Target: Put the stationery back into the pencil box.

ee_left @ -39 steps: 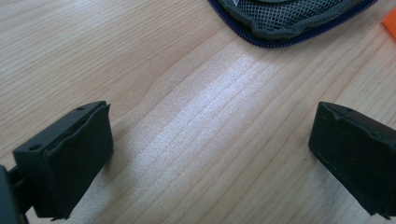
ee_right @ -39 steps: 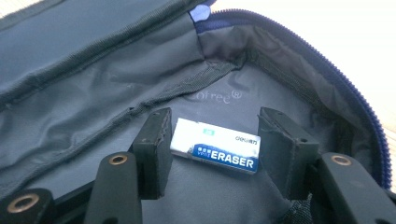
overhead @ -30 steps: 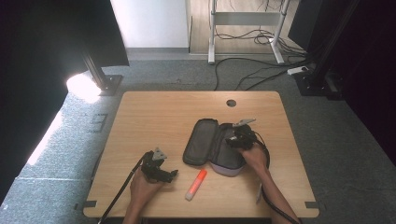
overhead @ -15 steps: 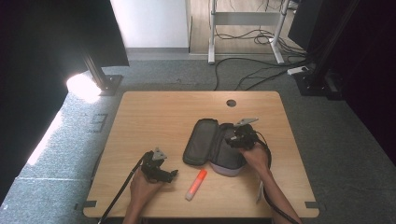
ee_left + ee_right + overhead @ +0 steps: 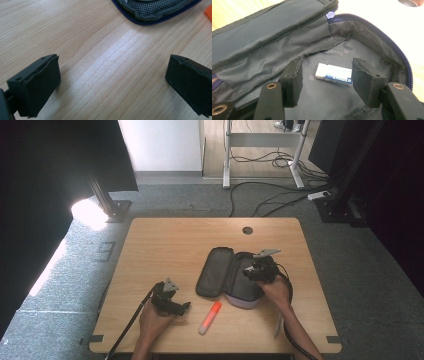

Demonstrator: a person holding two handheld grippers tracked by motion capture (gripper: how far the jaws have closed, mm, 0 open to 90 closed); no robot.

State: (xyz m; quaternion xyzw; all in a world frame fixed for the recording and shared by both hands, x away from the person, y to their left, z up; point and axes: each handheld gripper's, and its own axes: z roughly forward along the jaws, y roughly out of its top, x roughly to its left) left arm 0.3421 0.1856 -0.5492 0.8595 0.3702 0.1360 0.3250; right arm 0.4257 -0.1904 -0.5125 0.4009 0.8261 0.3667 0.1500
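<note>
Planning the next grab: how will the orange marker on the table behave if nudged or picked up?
The orange marker looks round-bodied and lies flat on the wooden table, so a sideways nudge would probably roll it. It appears stiff and light. Its smooth plastic may slip between the jaws.

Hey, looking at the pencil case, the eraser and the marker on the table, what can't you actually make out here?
- Eraser: right gripper view, its right end sits behind the right tool's jaw.
- Pencil case: high view, the right tool and hand cover part of its open compartment.
- Orange marker: high view, too small to read any print; left gripper view, cut off at the right edge.
- Left tool: jaws open over bare table.
</note>
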